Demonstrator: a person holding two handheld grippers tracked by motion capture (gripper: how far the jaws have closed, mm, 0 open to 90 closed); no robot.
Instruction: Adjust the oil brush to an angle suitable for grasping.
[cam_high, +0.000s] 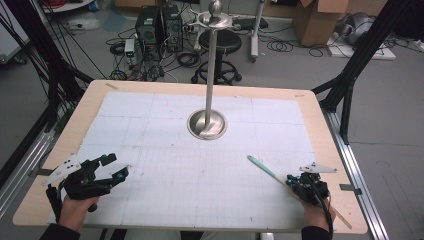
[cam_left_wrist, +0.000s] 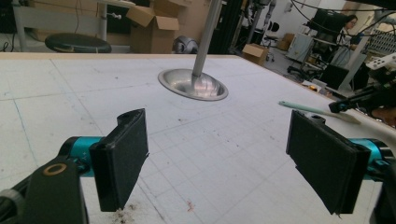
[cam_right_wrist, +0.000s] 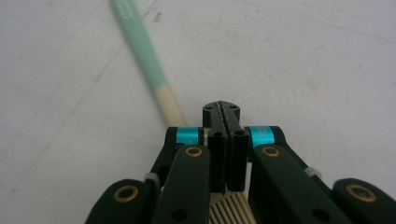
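- Right gripper (cam_right_wrist: 221, 108): the jaws are closed pad to pad. No gap shows, and nothing can be seen between the pads.
- Left gripper (cam_high: 116, 166): the jaws stand wide apart and hold nothing. It rests low over the mat (cam_high: 150, 125) at the near left corner.
- Stick (cam_high: 262, 166): a long, thin wooden stick with a mint-green end lies flat on the mat at the near right.
- Position relative to the right gripper, high view: the stick runs under the gripper. Its green end points to about 10 o'clock, and its bare wooden end comes out at about 4 o'clock, toward the table edge.
- Right gripper view: the stick (cam_right_wrist: 140, 46) passes below and beside the closed jaw tips, at about 11 o'clock. It is not between them.
- A pale ribbed part shows under the gripper body. What it is cannot be told.
- Position relative to the left gripper: the stick (cam_left_wrist: 308, 108) lies well apart, at about 3 o'clock in the high view.
- The metal stand (cam_high: 207, 125) lies at about 11 o'clock from the right gripper, well apart from the stick.
- Judged step: taking up the stick with the right gripper.
- Procedure:
  - Open the jaws before descending.
  - Set one pad on each side of the shaft, square to its length.
  - Close on the wooden section near the middle, so the stick lifts level.
- Caution: closed jaws pressed down on the shaft may roll or skid it across the mat.
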